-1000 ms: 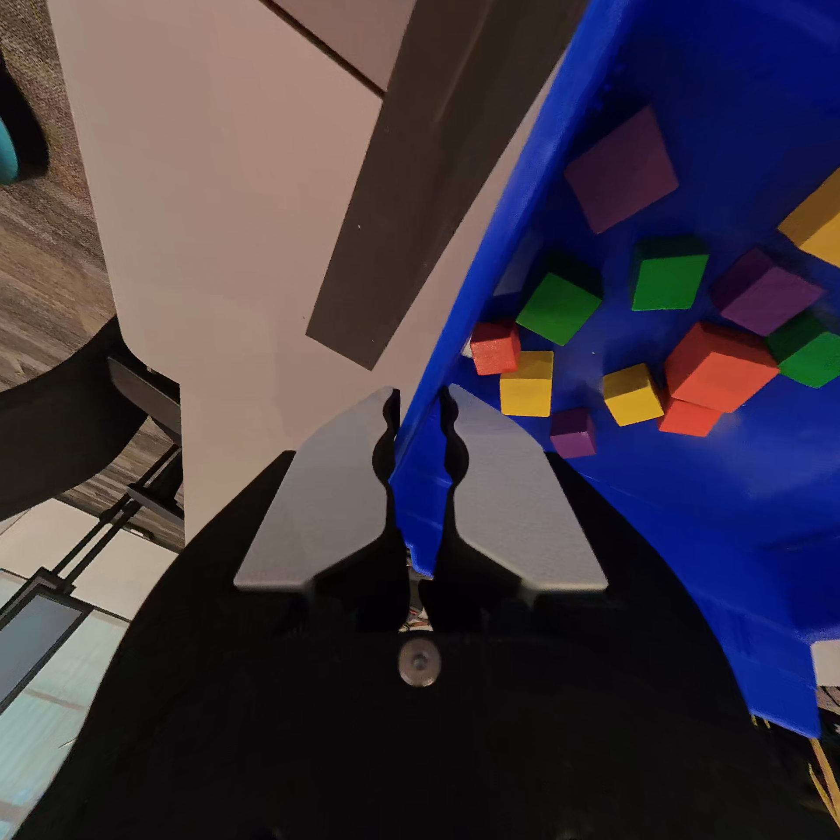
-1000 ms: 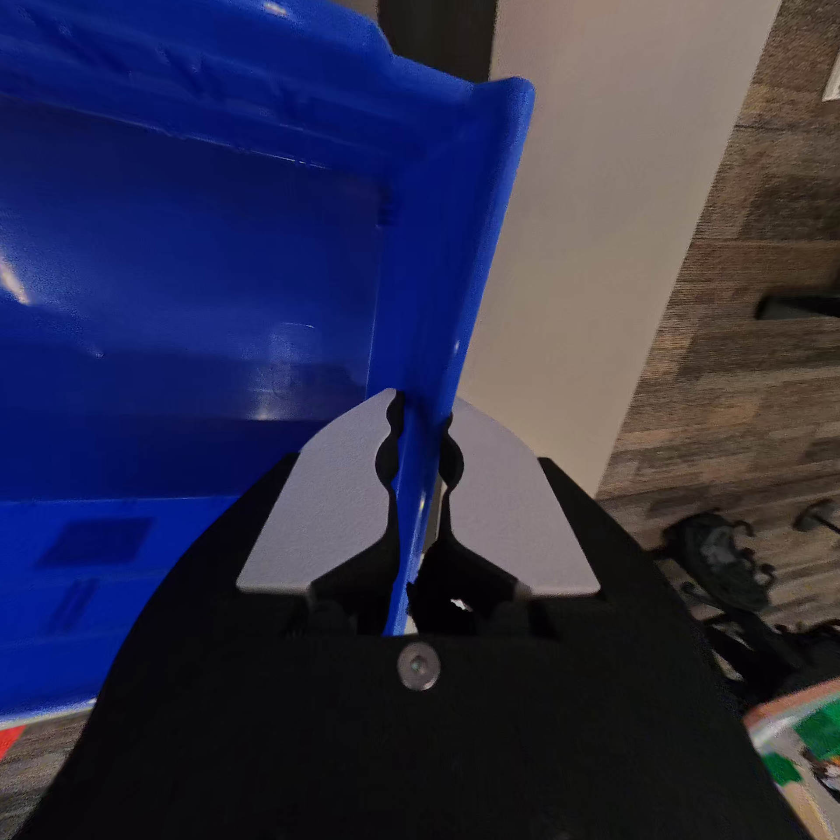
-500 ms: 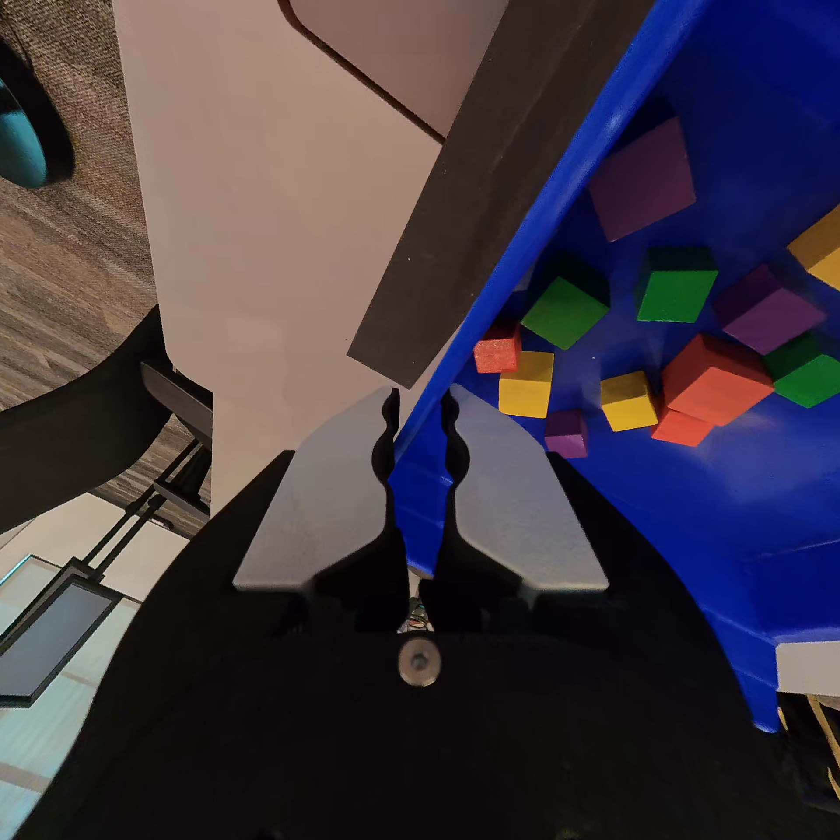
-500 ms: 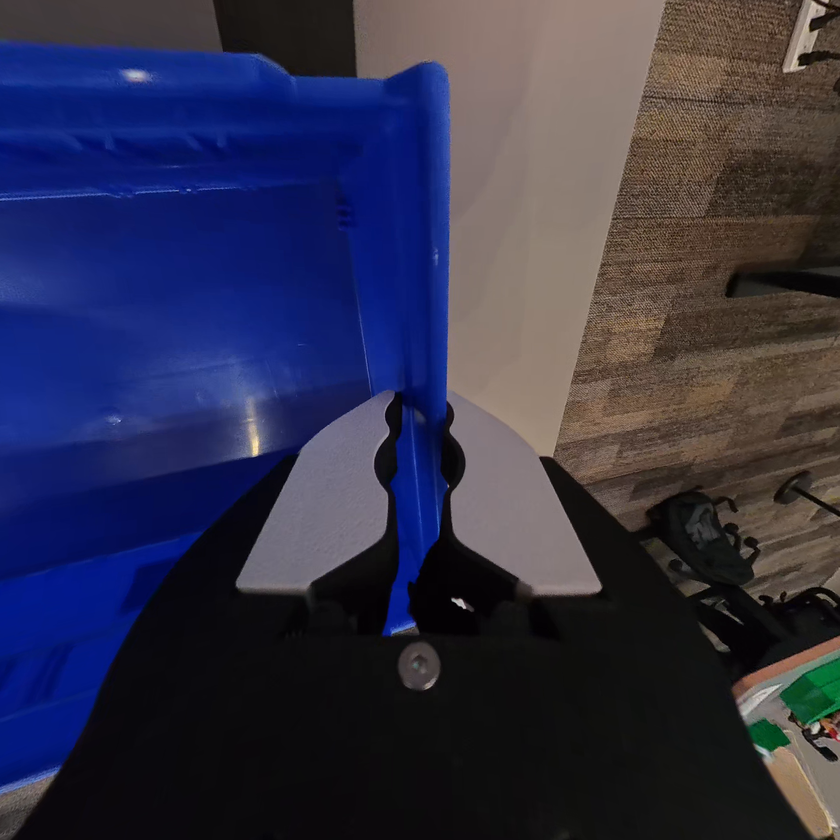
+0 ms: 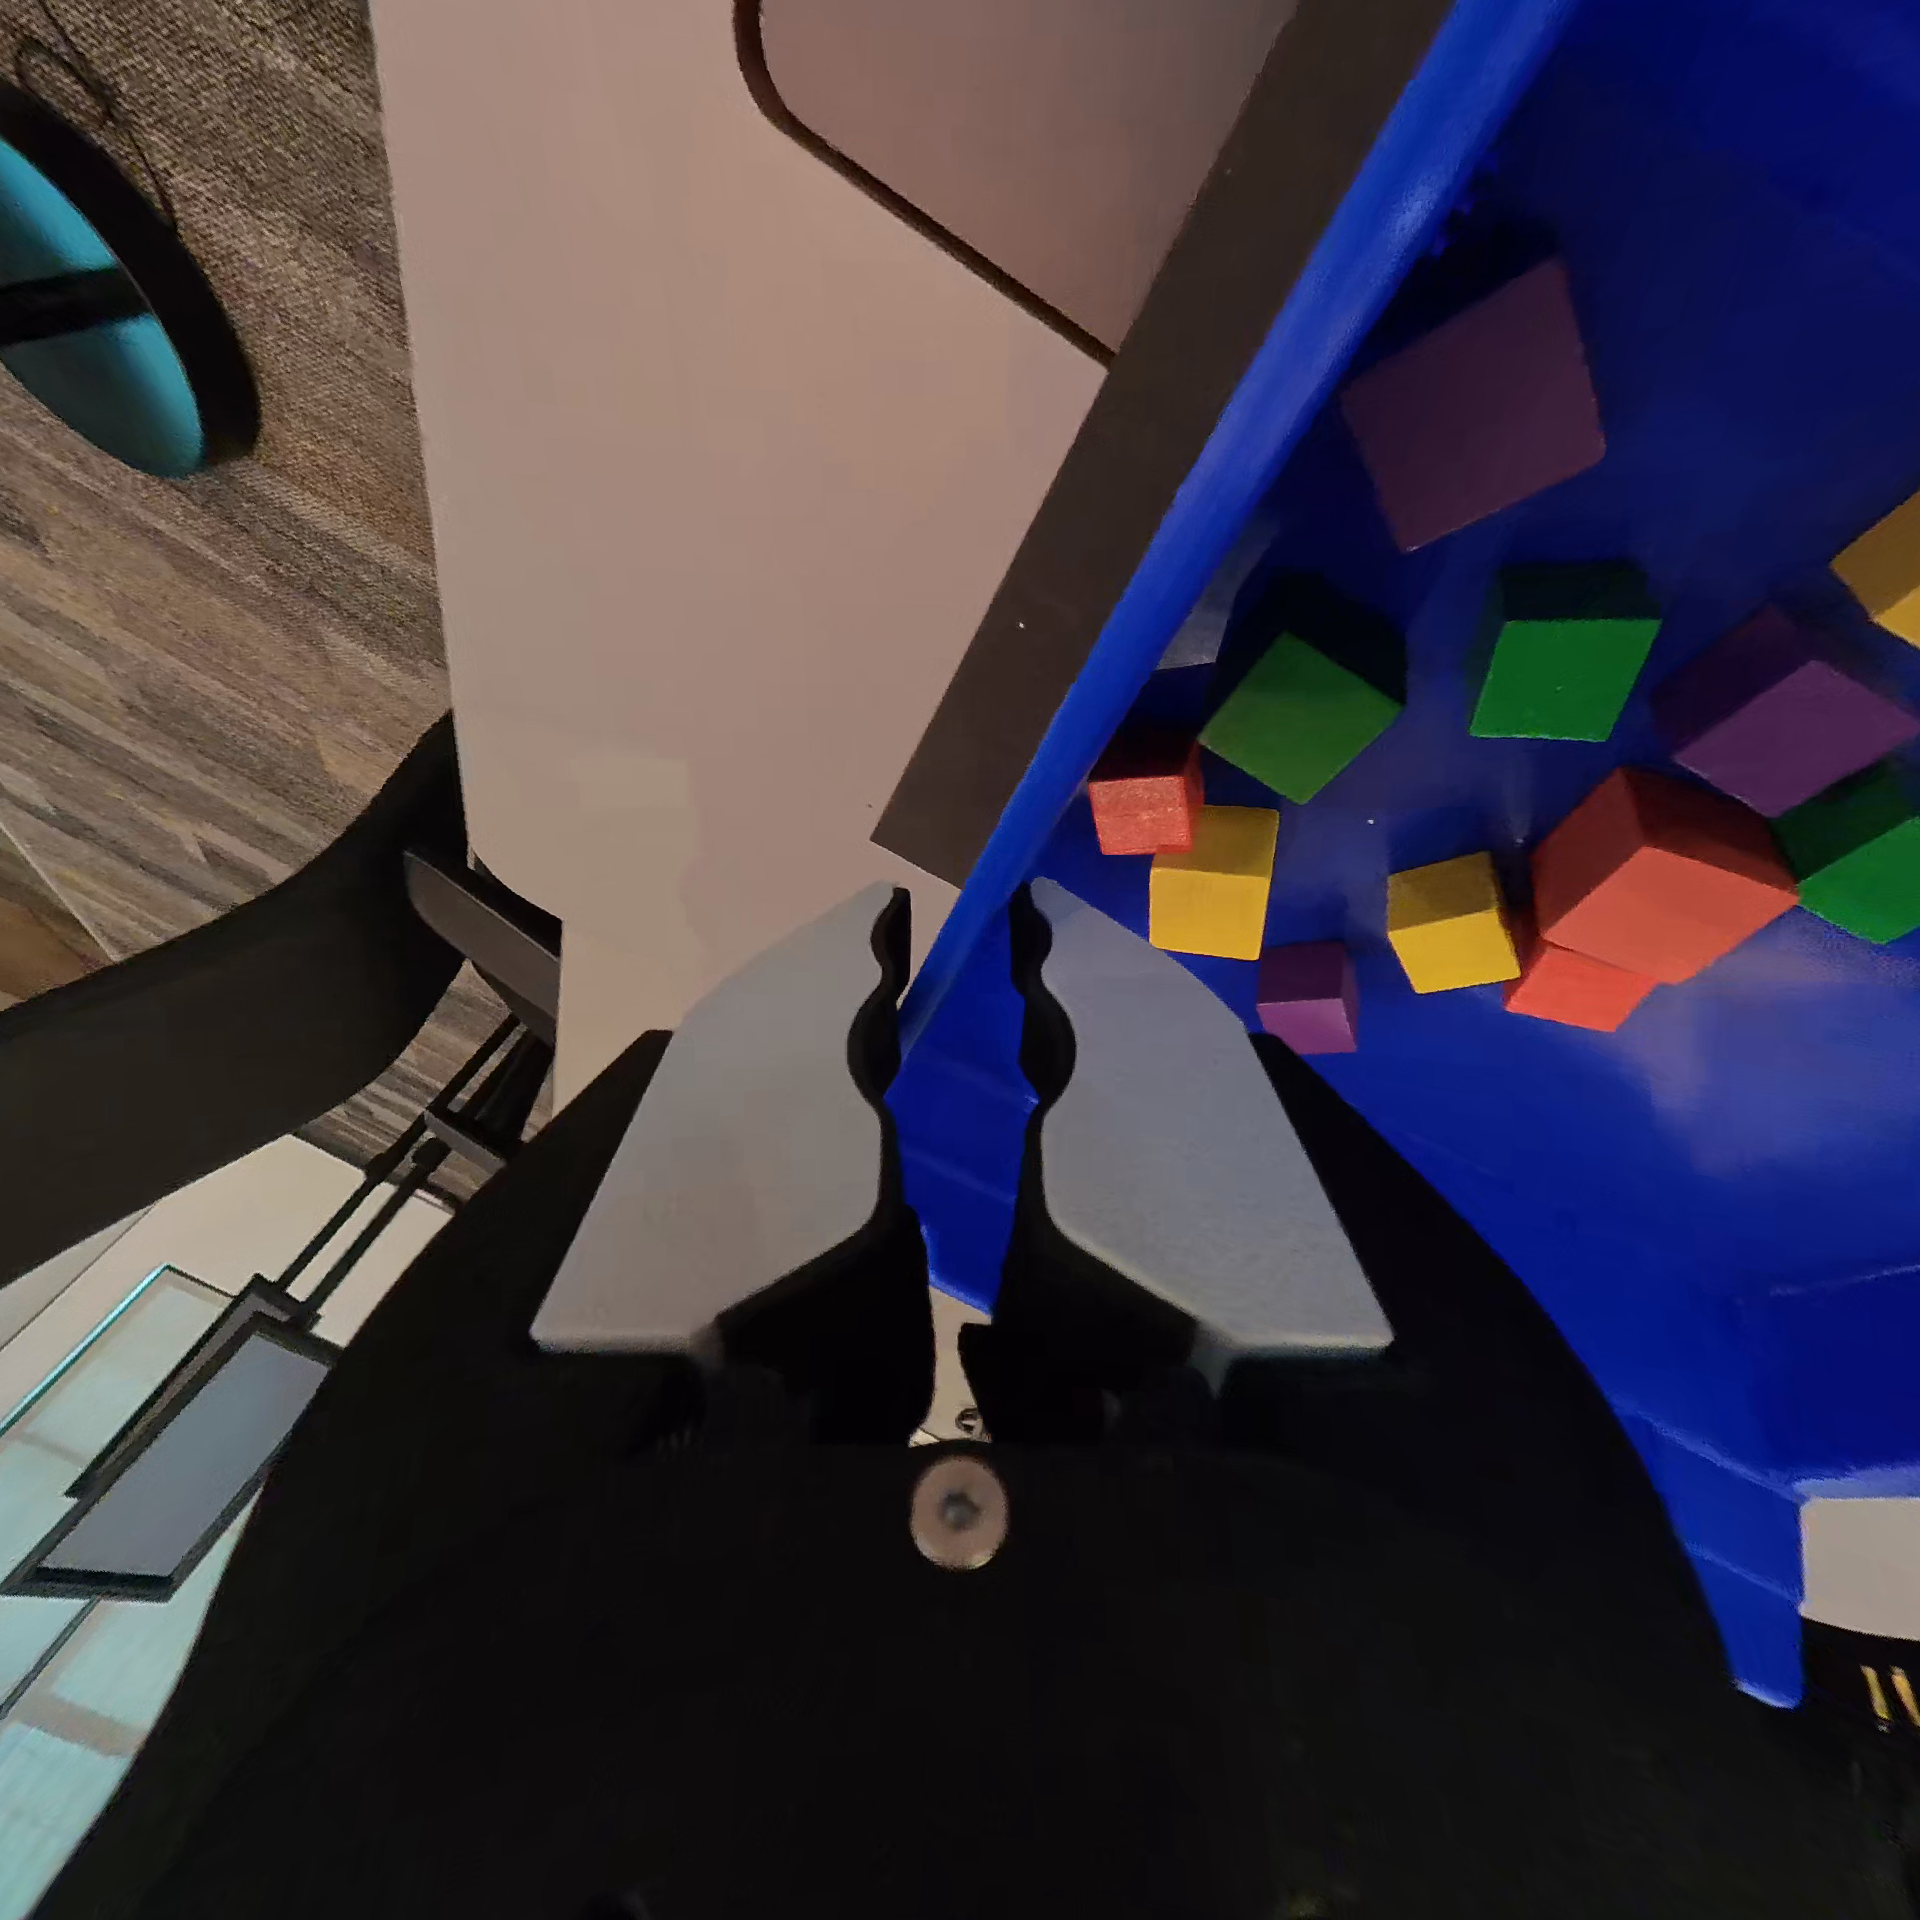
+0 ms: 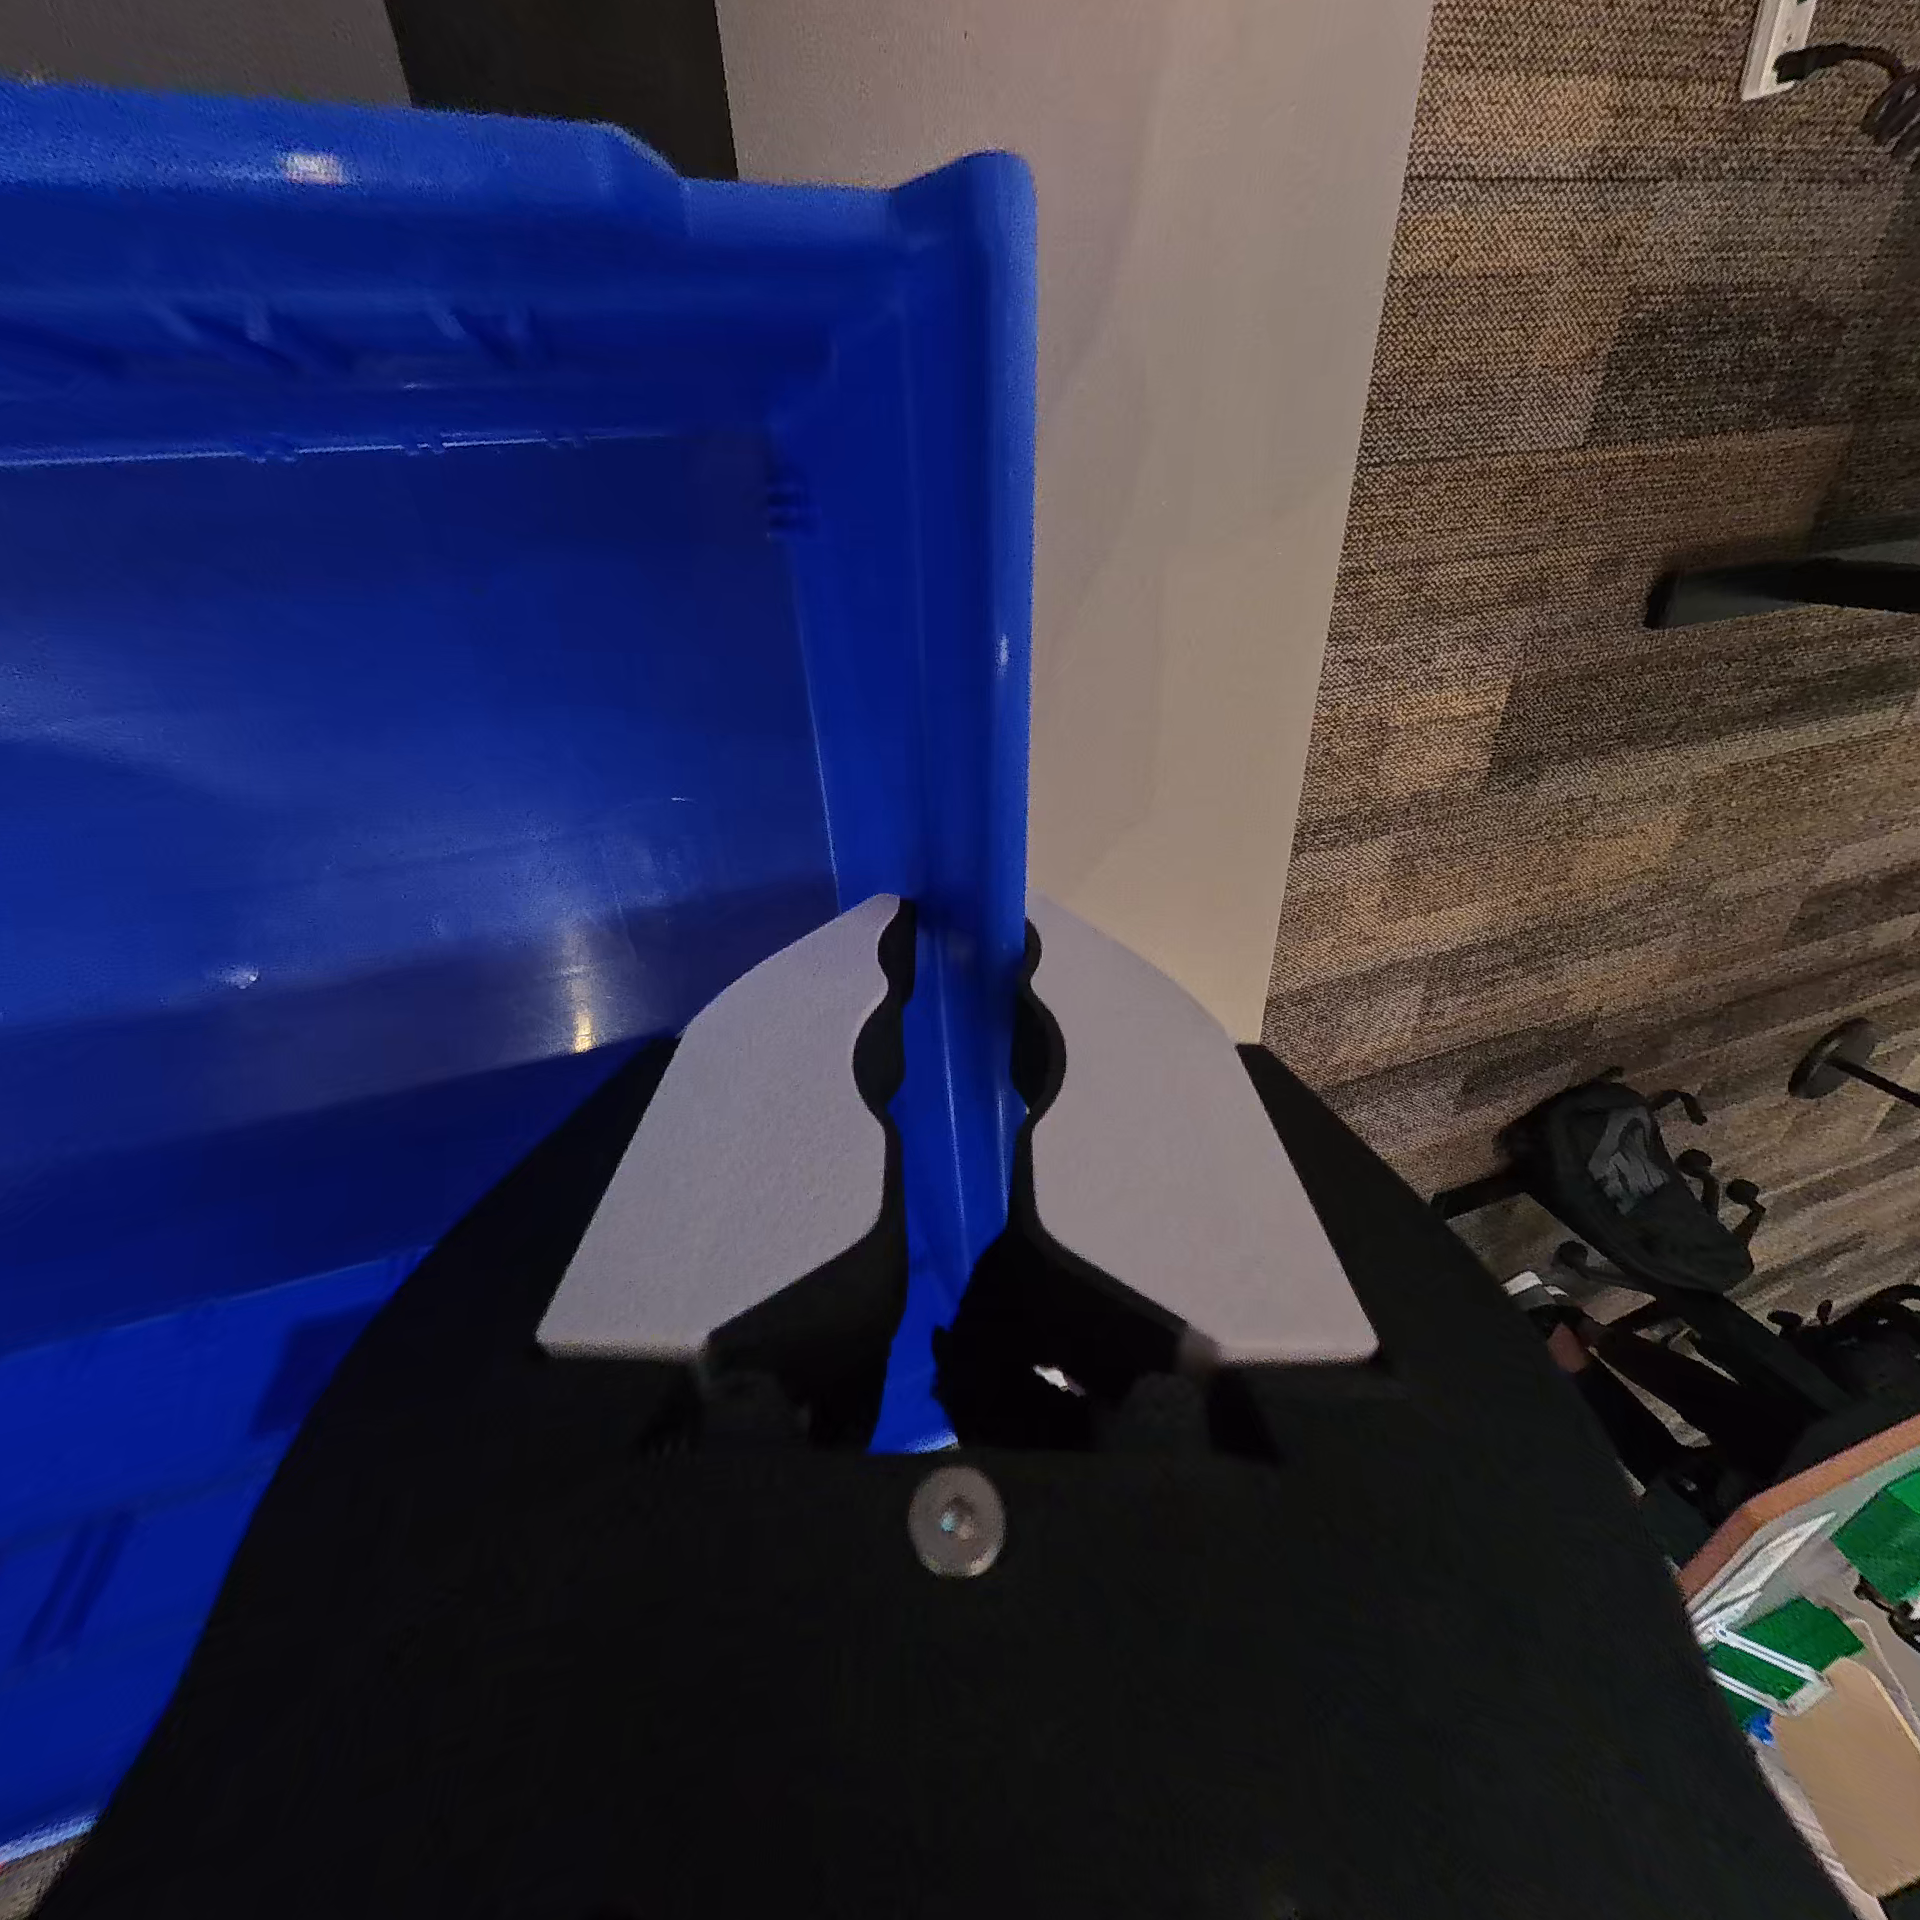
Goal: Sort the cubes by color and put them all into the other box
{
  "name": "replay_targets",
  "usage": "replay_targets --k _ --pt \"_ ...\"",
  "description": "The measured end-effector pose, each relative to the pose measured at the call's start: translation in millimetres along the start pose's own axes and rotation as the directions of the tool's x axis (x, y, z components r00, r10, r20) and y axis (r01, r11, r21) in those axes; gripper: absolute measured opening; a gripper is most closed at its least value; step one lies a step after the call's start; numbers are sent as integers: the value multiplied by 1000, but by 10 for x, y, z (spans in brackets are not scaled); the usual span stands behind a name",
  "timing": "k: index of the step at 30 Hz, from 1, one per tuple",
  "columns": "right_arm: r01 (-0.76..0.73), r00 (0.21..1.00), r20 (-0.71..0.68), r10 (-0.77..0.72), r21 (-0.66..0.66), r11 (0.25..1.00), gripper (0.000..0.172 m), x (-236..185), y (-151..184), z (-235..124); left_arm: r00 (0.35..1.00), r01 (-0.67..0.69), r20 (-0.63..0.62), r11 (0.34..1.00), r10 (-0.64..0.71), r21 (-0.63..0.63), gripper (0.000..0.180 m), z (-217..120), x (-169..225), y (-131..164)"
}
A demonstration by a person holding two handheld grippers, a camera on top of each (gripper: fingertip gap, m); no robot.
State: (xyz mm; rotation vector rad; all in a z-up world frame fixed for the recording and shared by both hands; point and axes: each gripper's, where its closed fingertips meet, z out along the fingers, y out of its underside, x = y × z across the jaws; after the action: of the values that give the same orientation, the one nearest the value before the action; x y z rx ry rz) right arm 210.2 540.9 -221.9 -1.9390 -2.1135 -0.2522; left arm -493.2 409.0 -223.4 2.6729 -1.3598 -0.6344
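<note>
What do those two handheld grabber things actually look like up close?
Both look alike. The left gripper and the right gripper each have a broad matte black body, two flat pale grey fingers with wavy black inner edges, and one silver screw head below them. No cables, hands or sleeves show.

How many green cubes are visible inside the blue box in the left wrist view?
3. One green cube near the left wall, one right of it, one at the picture's right edge. More may lie outside the view.
</note>
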Motion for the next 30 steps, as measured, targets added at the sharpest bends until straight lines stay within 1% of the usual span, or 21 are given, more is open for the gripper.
replay_targets --k 5,9,11,12,13,14,16,18,20,21,23,24,26,28,30 --pt "-2 1000 -2 2 2 1000 17 2 3 1 999 -24 46 1000 23 1 20 1 -109 -128" --pt "-13 1000 -3 13 -2 1000 18 4 4 1 999 -10 39 1000 10 -5 21 3 -123 -150" --pt "-41 999 -25 41 -10 999 21 26 2 8 999 19 42 1000 -20 11 25 4 -140 -149" --pt "-64 997 -41 64 -10 998 26 36 -1 7 998 37 57 999 -38 26 30 -6 -162 -137" --pt "-94 994 -53 94 7 996 37 41 -25 -8 996 57 65 997 -61 49 36 -27 -178 -115" --pt "-125 989 -77 127 30 992 44 65 -45 -49 994 85 68 994 -90 75 41 -58 -191 -79" --pt "-156 972 -164 170 99 983 59 148 -93 -223 983 153 87 981 -164 122 52 -171 -232 44" --pt "-190 935 -260 242 208 959 63 227 -158 -515 967 197 120 957 -226 211 58 -369 -252 163" --pt "-219 907 -293 302 283 934 64 166 -203 -824 939 264 136 914 -317 308 59 -613 -223 312" --pt "-227 893 -306 330 328 917 63 106 -244 -984 924 288 133 881 -359 375 59 -754 -177 366" --pt "-238 860 -348 372 371 898 60 -54 -252 -1263 895 320 110 795 -432 516 56 -1041 -24 462" --pt "-236 846 -365 389 398 887 59 -157 -264 -1393 880 327 111 757 -462 566 55 -1164 70 539" --pt "-218 812 -399 426 471 855 56 -373 -299 -1642 851 309 132 688 -508 657 50 -1382 273 703" --pt "-167 767 -447 461 555 815 51 -546 -332 -1889 822 282 138 606 -553 744 45 -1584 453 833" --pt "-142 748 -442 496 622 770 46 -711 -377 -2059 806 259 113 517 -581 816 38 -1737 600 903"
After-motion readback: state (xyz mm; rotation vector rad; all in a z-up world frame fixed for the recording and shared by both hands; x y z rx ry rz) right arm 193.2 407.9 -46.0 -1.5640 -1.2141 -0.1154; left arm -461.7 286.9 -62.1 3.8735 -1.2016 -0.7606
